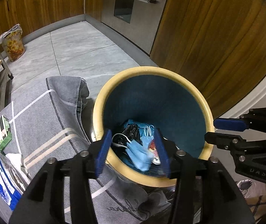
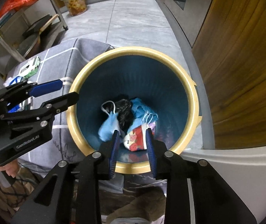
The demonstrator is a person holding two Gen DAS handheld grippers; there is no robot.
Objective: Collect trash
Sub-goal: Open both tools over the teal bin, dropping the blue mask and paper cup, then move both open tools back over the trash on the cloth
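Grey tile floor (image 1: 80, 44) — wood cabinets (image 1: 215, 37) around, steel oven (image 1: 133, 13) built in. Metal shelf rack (image 2: 30, 24) at left — small lined bin (image 2: 75, 0) by far wall.

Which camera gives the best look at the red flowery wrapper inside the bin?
The right wrist view: the wrapper shows wide between its fingers. The left wrist view shows only a sliver beside a blue mask.

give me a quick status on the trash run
Left gripper and right gripper open over the bin, nothing clamped. Blue mask and red wrapper inside the bin. Nothing blocking.
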